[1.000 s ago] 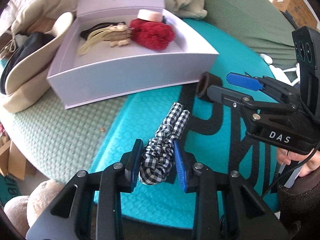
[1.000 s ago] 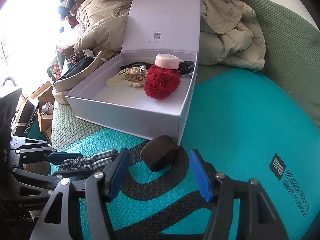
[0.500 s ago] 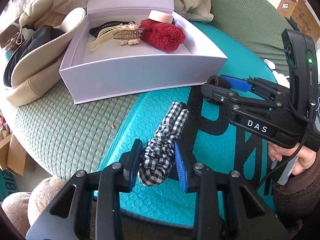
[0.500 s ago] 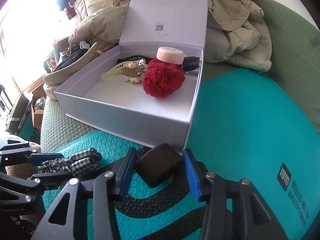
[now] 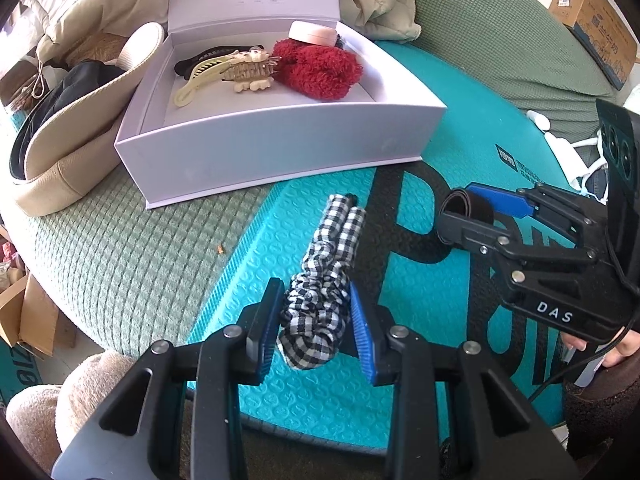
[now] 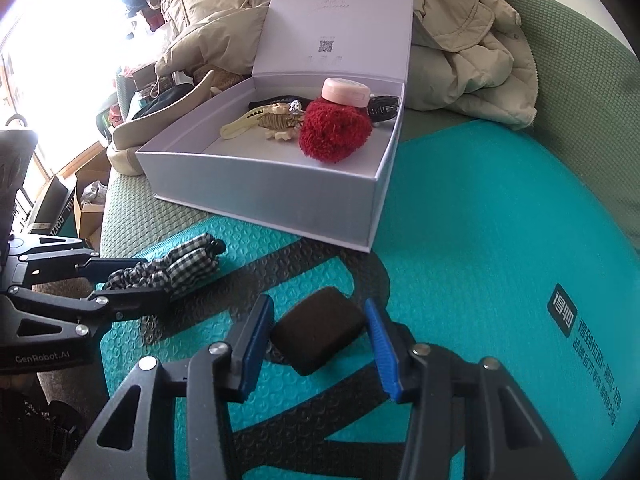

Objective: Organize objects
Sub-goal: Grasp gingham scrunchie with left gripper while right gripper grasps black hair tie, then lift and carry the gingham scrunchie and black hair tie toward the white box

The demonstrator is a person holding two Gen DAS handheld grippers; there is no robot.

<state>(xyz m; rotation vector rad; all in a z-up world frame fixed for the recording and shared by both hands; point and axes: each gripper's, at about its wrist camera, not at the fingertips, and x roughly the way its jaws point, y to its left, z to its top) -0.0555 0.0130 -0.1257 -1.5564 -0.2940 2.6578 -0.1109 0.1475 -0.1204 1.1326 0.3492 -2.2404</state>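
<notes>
My left gripper [image 5: 316, 328] is shut on a black-and-white checked scrunchie [image 5: 320, 280], which also shows in the right wrist view [image 6: 172, 270], lying on the teal mat [image 5: 320, 392]. My right gripper [image 6: 318, 340] is shut on a dark brown band [image 6: 318, 330], lifted a little off the mat; it also shows in the left wrist view [image 5: 466, 210]. An open lilac box [image 5: 280, 148] [image 6: 280, 196] behind holds a red fluffy scrunchie [image 5: 320, 70], cream hair clips [image 5: 224, 74], a black clip and a pink round tin [image 6: 346, 94].
A beige hat [image 5: 76, 136] with a dark item inside sits left of the box. Beige jackets [image 6: 468, 52] are piled behind it on the green cover [image 5: 120, 252]. Cardboard boxes [image 5: 596, 28] stand at the far right.
My right gripper closed on the brown band and drew it back from the box with a small lift. My left gripper stayed shut on the checked scrunchie and pulled back a little.
</notes>
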